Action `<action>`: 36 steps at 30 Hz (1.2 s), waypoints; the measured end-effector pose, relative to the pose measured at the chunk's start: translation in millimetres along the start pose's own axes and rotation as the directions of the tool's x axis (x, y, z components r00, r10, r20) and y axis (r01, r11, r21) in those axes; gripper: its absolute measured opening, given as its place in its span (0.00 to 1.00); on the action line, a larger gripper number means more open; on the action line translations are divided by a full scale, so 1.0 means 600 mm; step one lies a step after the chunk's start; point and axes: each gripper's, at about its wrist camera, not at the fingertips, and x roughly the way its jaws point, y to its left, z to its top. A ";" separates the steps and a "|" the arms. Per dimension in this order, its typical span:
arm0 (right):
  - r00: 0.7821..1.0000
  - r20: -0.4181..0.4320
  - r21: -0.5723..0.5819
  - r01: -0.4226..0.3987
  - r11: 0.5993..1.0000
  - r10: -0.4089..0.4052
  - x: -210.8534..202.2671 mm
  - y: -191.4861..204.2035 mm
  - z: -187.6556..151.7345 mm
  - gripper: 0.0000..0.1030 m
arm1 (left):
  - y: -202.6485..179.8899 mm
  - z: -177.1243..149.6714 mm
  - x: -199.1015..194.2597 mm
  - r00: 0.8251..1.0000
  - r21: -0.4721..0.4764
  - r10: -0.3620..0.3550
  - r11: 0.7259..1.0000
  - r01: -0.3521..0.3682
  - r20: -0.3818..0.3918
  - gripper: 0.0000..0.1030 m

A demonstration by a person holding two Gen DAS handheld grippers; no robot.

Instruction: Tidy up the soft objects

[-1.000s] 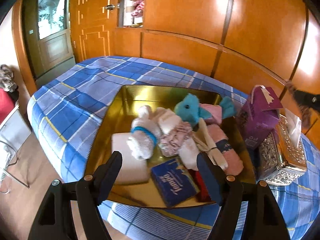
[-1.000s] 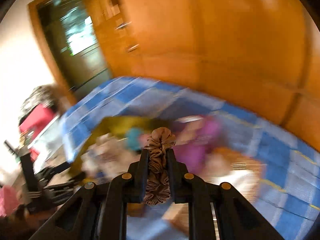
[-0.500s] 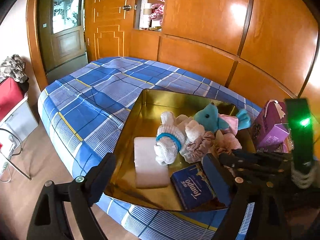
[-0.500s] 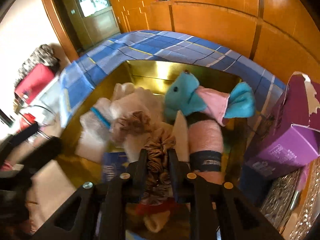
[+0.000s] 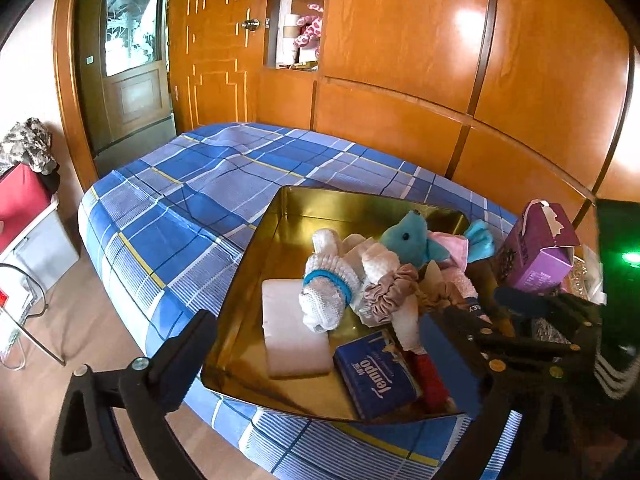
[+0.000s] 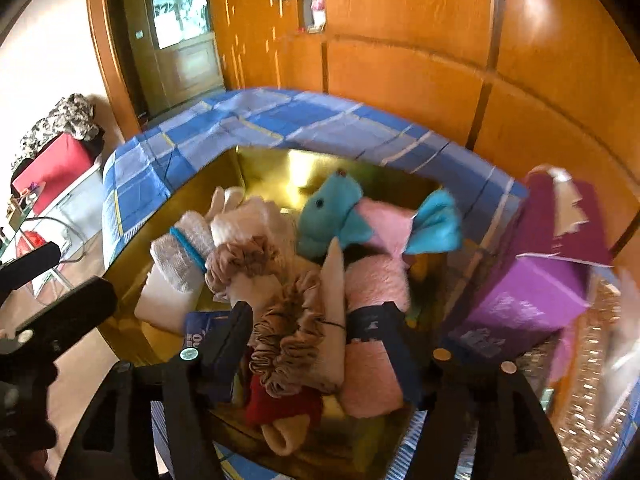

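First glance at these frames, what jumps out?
The gold tray on the blue plaid bed, heaped with soft things, a teal plush at the back. Nearest the camera, a tan scrunchie lies on the pile between the right gripper jaws, which have just been opening. A purple box stands right of the tray.
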 end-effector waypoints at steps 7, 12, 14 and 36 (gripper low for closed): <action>0.984 0.098 0.083 0.140 0.987 -0.148 -0.076 -0.019 -0.024 0.65 | -0.025 -0.004 -0.018 1.000 0.015 -0.019 1.000 0.019 0.015 1.00; 0.958 0.122 0.199 0.233 0.952 -0.260 -0.123 -0.054 -0.056 0.65 | -0.061 -0.015 -0.036 0.999 0.065 -0.016 0.998 0.014 0.040 1.00; 0.949 0.131 0.225 0.252 0.941 -0.285 -0.139 -0.064 -0.069 0.65 | -0.074 -0.019 -0.042 0.999 0.080 -0.014 0.997 0.010 0.047 1.00; 0.926 0.148 0.286 0.297 0.911 -0.348 -0.189 -0.088 -0.121 0.65 | -0.119 -0.040 -0.080 0.993 0.084 -0.009 0.996 -0.001 0.115 1.00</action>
